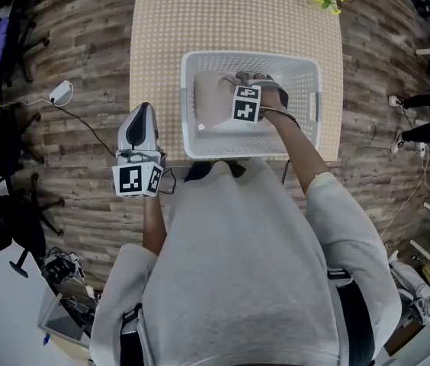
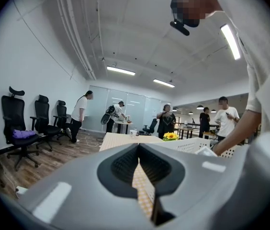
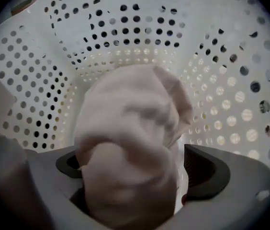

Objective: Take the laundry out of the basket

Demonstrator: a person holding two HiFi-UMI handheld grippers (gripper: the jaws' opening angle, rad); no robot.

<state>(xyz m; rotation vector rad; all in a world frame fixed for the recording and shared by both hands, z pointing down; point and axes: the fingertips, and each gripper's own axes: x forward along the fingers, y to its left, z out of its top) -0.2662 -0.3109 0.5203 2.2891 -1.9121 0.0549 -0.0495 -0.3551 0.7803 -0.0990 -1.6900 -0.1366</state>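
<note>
Right claw (image 3: 137, 166): released, jaws wide, pale laundry (image 3: 130, 123) loose between them.
Left claw (image 2: 138, 169): clenched on nothing, near the worktop (image 1: 230, 14) edge.
Basket (image 1: 306, 63): white, perforated, on the worktop.

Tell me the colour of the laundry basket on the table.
The basket is white, its walls perforated with rows of small holes; the head view shows it best.
</note>
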